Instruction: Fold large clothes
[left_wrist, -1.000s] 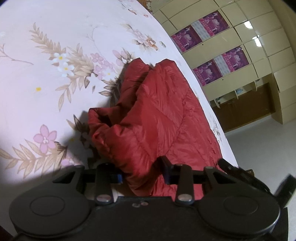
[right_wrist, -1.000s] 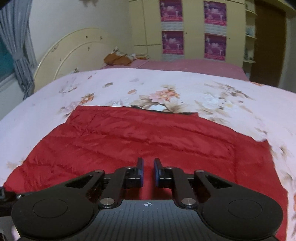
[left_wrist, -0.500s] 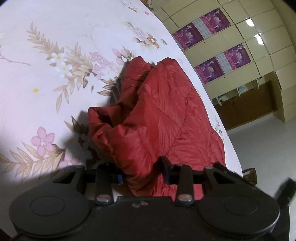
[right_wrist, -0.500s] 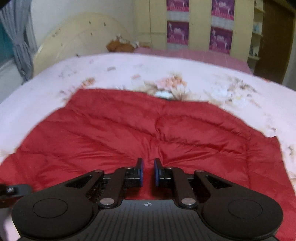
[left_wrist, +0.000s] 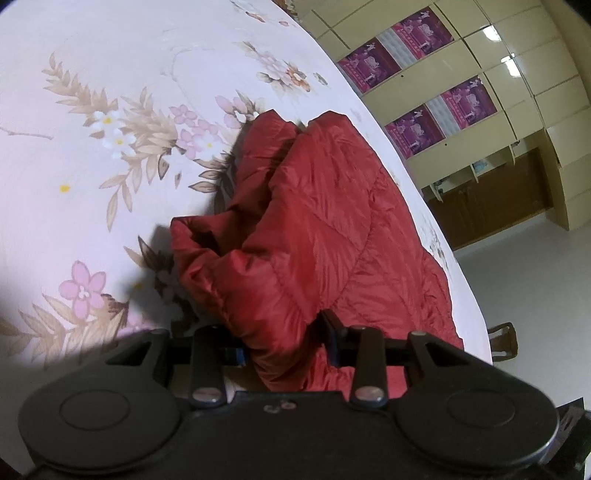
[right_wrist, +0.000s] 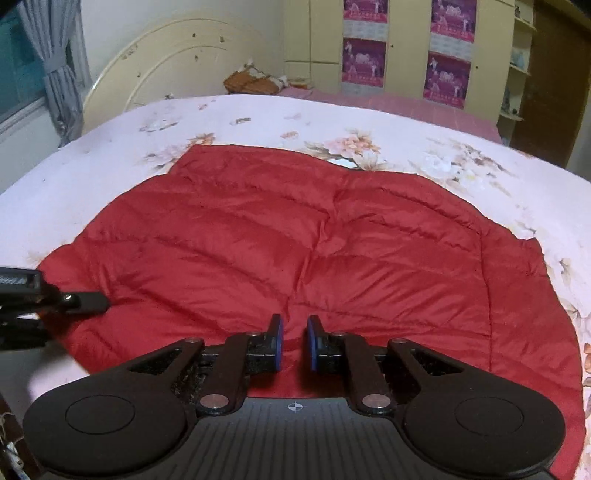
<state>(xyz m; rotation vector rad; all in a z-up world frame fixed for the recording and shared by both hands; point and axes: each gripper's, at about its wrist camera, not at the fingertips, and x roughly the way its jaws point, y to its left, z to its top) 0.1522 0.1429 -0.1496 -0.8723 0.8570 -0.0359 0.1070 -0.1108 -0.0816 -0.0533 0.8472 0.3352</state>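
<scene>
- Now the red quilted jacket (right_wrist: 317, 240) lies spread on the bed (right_wrist: 110, 166), which has a flowered sheet; most of the jacket is flat, and only one side of it is bunched up
- The left gripper (left_wrist: 282, 341) has a thick fold of that bunched side between its jaws, and the pads seem to press on the padding, so I judge it is gripping the jacket
- The right gripper (right_wrist: 293, 341) has its jaws nearly together with nothing between them; it hangs over the near edge of the jacket and holds no cloth
- I judge the step in hand is to carry the held side over the flat body of the jacket. To do it well, the left gripper should lift only enough to free the fold from the sheet, then travel across in one even line, so the padding does not drag or twist
- The right gripper could press the middle of the jacket, or take the near hem, so the garment does not slide on the sheet
- The left wrist view shows the raised, crumpled side and the dark opening under it; this is hidden from the other camera
- The right wrist view shows the whole flat back with its stitched seams, the headboard (right_wrist: 177, 66) behind, and the left gripper at the left edge of the jacket
</scene>
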